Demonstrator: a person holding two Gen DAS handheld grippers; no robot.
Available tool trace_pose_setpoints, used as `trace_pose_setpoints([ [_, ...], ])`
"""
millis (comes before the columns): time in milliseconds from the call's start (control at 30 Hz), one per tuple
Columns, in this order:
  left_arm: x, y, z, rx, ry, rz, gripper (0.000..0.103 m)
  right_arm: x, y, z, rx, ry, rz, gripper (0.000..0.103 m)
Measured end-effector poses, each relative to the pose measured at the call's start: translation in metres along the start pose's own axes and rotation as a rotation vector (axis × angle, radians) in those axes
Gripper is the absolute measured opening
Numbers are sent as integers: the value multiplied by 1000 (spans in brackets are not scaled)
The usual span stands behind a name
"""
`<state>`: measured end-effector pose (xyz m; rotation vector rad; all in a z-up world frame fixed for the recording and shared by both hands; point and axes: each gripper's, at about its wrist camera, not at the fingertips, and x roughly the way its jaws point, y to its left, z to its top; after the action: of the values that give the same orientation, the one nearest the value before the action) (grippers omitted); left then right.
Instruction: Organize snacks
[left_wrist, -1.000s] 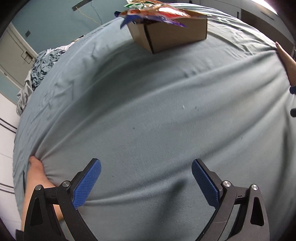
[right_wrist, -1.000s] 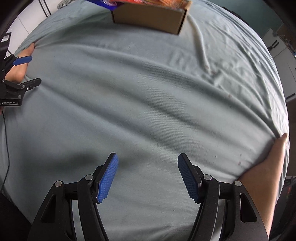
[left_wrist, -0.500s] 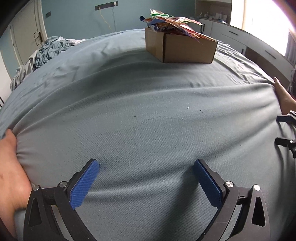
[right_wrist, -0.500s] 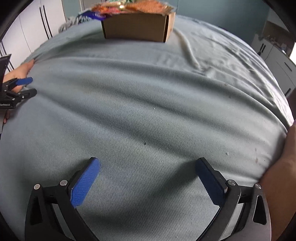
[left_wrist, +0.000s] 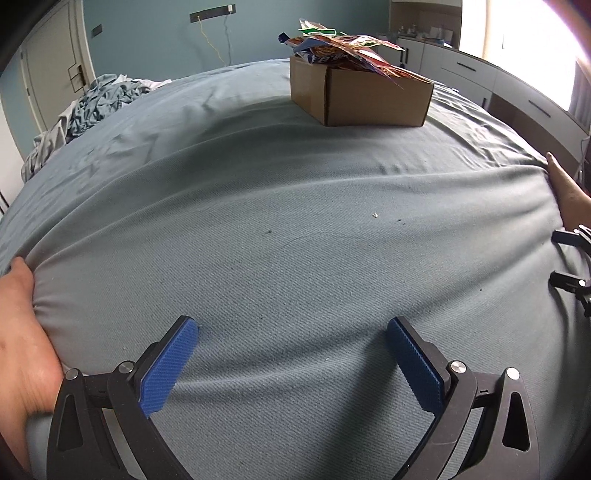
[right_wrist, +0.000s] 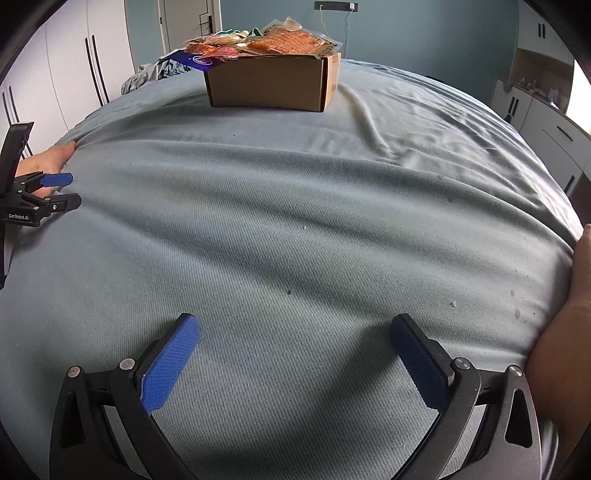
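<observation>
Straight ahead of both finger pairs, well apart: brown cardboard box heaped with snack packets. Your left gripper and right gripper gape wide, empty, neither clearly nearer.

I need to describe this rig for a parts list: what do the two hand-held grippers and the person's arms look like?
Each hand-held gripper, left and right, has a black frame with silver screws and two blue ribbed fingers. White "GenRobot.AI" lettering marks the left one's side in the right wrist view. The forearm is bare, unsleeved.
</observation>
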<state>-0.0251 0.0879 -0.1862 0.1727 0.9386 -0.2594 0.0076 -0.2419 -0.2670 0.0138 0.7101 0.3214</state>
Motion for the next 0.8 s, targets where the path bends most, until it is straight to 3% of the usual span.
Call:
trace_pose_setpoints([
  [800,0,1,0,-1,-2,-3,103,-6,2,0,10,12,11,103],
])
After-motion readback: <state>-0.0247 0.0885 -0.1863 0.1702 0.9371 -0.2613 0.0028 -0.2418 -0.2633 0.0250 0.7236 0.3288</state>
